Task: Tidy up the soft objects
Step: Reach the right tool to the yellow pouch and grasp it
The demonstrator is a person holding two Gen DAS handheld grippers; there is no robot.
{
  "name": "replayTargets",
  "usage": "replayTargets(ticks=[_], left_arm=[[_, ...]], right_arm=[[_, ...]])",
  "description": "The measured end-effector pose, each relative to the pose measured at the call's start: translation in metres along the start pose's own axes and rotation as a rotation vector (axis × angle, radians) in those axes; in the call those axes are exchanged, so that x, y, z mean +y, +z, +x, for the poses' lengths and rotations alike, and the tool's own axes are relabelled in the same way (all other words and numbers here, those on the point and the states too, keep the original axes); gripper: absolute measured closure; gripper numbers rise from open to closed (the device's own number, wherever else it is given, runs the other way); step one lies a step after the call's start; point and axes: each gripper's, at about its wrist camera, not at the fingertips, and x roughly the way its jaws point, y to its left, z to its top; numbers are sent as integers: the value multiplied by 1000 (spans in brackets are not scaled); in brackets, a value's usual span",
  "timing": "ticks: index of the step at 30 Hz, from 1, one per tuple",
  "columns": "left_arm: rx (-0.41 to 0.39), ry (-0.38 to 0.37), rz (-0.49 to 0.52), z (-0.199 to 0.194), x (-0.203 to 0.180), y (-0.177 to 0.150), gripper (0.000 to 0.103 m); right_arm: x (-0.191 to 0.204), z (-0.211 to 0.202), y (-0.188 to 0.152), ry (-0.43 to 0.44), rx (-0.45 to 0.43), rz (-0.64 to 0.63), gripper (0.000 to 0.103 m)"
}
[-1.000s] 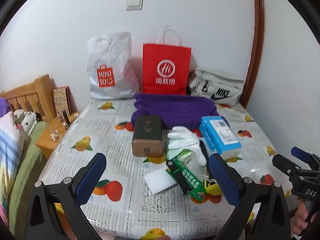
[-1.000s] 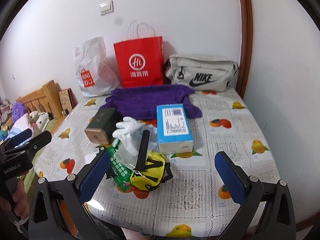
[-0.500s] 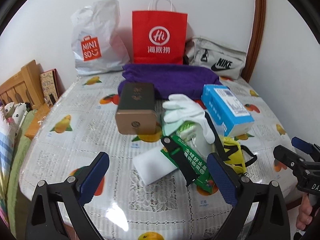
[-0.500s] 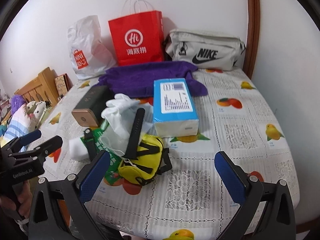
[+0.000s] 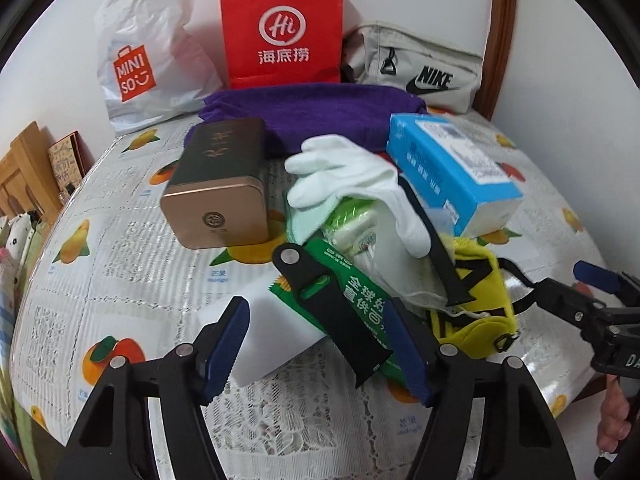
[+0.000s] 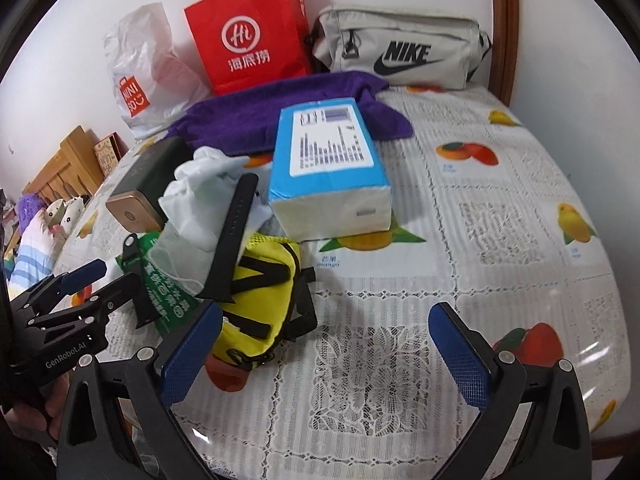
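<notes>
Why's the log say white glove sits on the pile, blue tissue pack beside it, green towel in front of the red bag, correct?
Not quite: the towel is purple, not green, as the right wrist view shows. The white glove on the pile, the blue tissue pack beside it and the red bag are right.

The left wrist view looks forward from the table's [image 5: 120, 280] near edge, low and close over the white sponge [image 5: 272, 344]; the right wrist view sits further right, facing the same wall; both share the yellow pouch [image 5: 476, 312] [image 6: 264, 300], blue tissue pack [image 5: 448, 168] [image 6: 328, 168] and red bag [image 5: 280, 28] [image 6: 244, 32].
</notes>
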Motion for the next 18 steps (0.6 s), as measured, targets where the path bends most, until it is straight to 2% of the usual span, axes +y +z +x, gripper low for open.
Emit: replayTargets(ticks=[4, 7, 9, 11, 14, 18], left_arm=[[10, 47, 14, 12, -3, 0, 36], [0, 56, 35, 13, -1, 1, 47], [-3, 13, 26, 10, 3, 3, 66], [-6, -23, 9, 6, 9, 4, 75], [-8, -50, -1, 4, 16, 5, 81], [-17, -60, -20, 0, 25, 5, 82]], right_arm=[[-3, 8, 0, 14, 16, 7, 1], [-5, 13, 1, 21, 26, 13, 1], [-7, 15, 0, 23, 27, 17, 1], [-7, 16, 0, 26, 29, 19, 1], [-7, 18, 1, 25, 29, 17, 1], [-5, 19, 2, 29, 28, 12, 1]])
